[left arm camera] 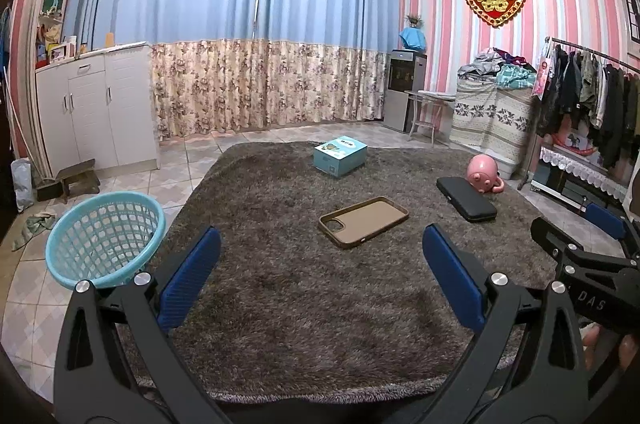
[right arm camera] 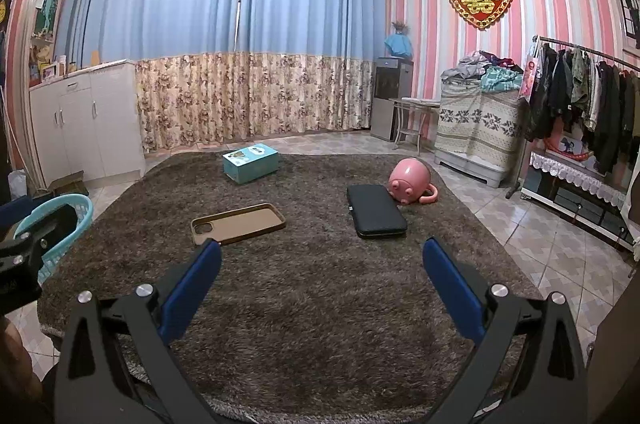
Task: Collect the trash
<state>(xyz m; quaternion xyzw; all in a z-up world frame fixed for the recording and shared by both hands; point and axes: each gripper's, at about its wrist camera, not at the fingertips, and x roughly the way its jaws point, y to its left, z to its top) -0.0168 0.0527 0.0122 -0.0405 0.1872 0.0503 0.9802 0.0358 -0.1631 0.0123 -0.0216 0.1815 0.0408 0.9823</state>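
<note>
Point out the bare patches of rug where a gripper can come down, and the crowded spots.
Widest bare patch: near rug between both open grippers and the phone case. Another lies between the case and the teal box. Left rug edge beside the basket is free. Crowded: the black case touches the pink cup.

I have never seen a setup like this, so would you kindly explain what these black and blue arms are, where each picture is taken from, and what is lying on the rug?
These are two handheld grippers that a person carries, each with a fisheye camera looking along its blue-padded fingers. One picture comes from the left gripper, the other from the right gripper. Both are open and hold nothing. On the brown rug lie a teal box, a brown phone case, a black case and a pink pig-faced cup on its side. A teal basket stands at the rug's left edge.
</note>
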